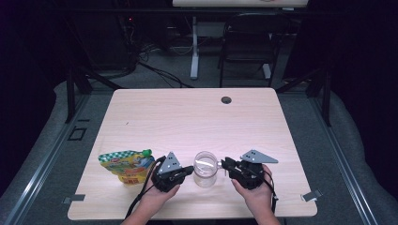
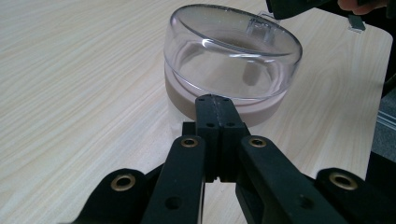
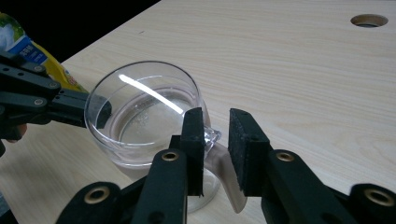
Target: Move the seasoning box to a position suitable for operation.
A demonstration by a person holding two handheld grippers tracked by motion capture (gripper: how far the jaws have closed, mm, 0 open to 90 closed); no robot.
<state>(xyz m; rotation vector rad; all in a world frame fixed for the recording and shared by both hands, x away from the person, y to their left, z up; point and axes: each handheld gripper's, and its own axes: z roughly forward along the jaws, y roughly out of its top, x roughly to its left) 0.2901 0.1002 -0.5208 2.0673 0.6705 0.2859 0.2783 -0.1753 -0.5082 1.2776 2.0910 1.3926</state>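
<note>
Both tools are placed at the clear glass mug (image 1: 205,168): left tool (image 2: 212,100) closed empty against its wall, right tool (image 3: 215,122) open around its handle. Mug could be tipped if pushed unevenly.

The mug (image 1: 205,168) is showing as clear, colourless glass. The bench (image 1: 187,117) is presenting pale wood grain. The pouch (image 1: 126,165) is displaying yellow with a green-and-white chequered top band and a green cap. Both grippers, left (image 1: 187,170) and right (image 1: 225,164), are showing black with grey plates; brass-coloured rivets are dotting the jaws.
</note>
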